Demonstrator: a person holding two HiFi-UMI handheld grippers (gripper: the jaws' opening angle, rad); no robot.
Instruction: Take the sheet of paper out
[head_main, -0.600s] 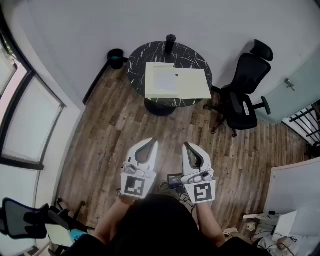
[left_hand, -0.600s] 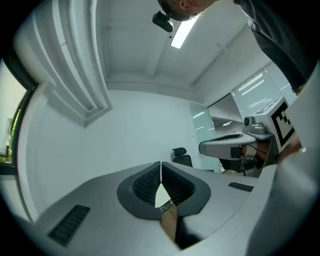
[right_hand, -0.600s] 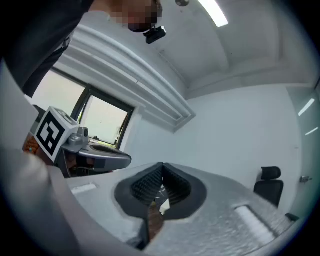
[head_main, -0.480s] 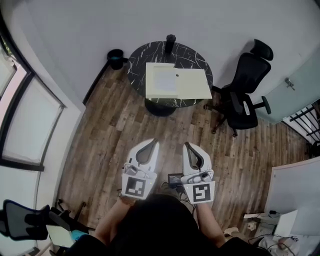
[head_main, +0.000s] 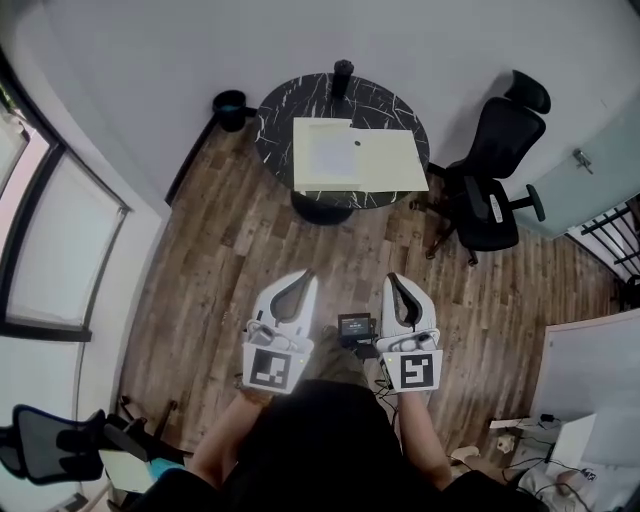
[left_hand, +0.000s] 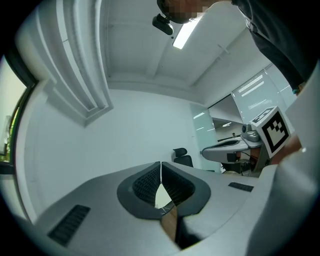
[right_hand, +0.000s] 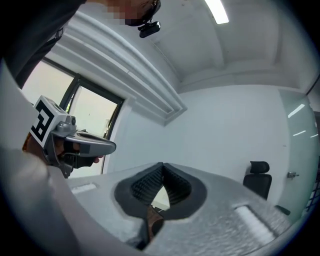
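Note:
A pale yellow folder (head_main: 385, 160) lies open on the round black marble table (head_main: 280, 125) at the far side of the room, with a white sheet of paper (head_main: 326, 153) on its left half. My left gripper (head_main: 303, 276) and right gripper (head_main: 394, 279) hang side by side over the wooden floor, well short of the table, both shut with nothing between the tips. In the left gripper view the jaws (left_hand: 160, 165) meet at the tips; the right gripper view shows its jaws (right_hand: 162, 165) closed the same way.
A black office chair (head_main: 492, 190) stands right of the table. A dark cylinder (head_main: 343, 75) sits at the table's back edge, and a black bin (head_main: 230, 105) stands on the floor to its left. A small black device (head_main: 355, 327) lies on the floor between the grippers.
The right gripper has shifted a little to the right and apart from the left one. The view has moved slightly toward the table. Both grippers stay shut.

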